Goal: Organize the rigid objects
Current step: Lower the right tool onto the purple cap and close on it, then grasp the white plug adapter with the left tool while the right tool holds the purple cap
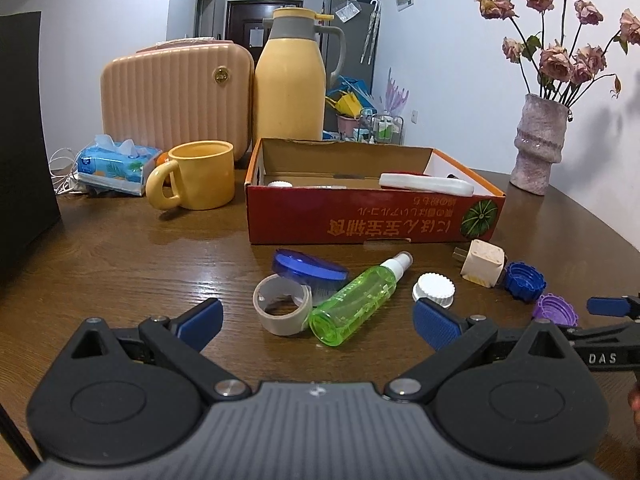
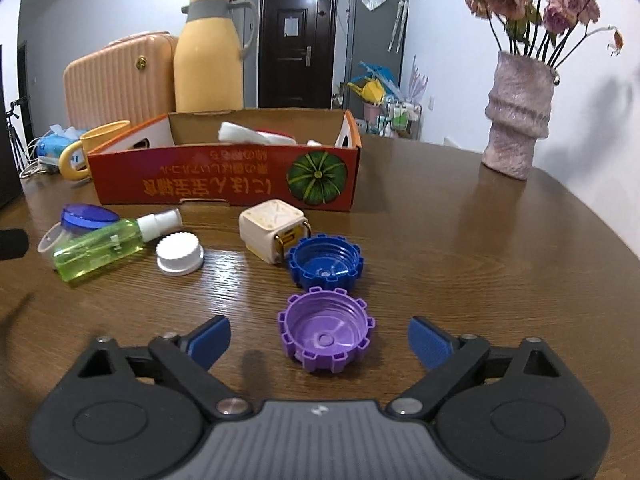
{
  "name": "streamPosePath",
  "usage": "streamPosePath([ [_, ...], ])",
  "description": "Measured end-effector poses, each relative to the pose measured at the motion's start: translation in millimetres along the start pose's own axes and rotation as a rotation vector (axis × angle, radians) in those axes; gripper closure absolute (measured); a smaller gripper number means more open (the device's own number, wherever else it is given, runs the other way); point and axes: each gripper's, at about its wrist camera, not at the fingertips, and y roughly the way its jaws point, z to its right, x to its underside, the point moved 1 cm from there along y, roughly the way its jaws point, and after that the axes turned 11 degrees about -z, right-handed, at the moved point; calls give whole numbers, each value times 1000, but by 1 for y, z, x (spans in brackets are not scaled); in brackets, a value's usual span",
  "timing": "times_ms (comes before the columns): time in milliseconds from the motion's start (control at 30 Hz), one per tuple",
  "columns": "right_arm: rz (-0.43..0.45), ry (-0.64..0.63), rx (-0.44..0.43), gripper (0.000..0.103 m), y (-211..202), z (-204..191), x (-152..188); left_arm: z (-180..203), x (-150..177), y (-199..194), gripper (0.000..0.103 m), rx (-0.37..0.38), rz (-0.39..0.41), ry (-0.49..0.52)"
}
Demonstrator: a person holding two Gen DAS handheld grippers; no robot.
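1. Left gripper (image 1: 318, 324): fingers spread wide, holding nothing. Both blue pads sit low over the wooden table (image 1: 160, 264).
2. Green spray bottle (image 1: 356, 300): lies on its side on the table, base nearest the camera, white nozzle pointing toward the cardboard box (image 1: 372, 220). The base lies between the two left fingers, nearer the right one and clear of both pads.
3. Tape roll (image 1: 283, 309): touches the bottle's left side, between the left pad and the bottle. A blue lid (image 1: 308, 267) leans just behind it.
4. White cap (image 1: 434, 289): sits just beyond the tip of the right-hand pad of the left gripper.
5. Right gripper (image 2: 319, 342): fingers spread wide, holding nothing.
6. Purple cap (image 2: 326, 330): rests open side up on the table, centred between the right gripper's fingers, apart from both pads.
7. Blue cap (image 2: 326, 262): open side up, just beyond the purple cap, touching the white plug adapter (image 2: 272, 226).
8. Cardboard box: stands behind all loose items, open-topped, with white objects inside.
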Motion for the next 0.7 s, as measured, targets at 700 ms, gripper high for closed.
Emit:
streamPosePath([
  [700, 91, 84, -64, 49, 0, 7, 0, -1, 1, 8, 0, -10, -17, 1],
])
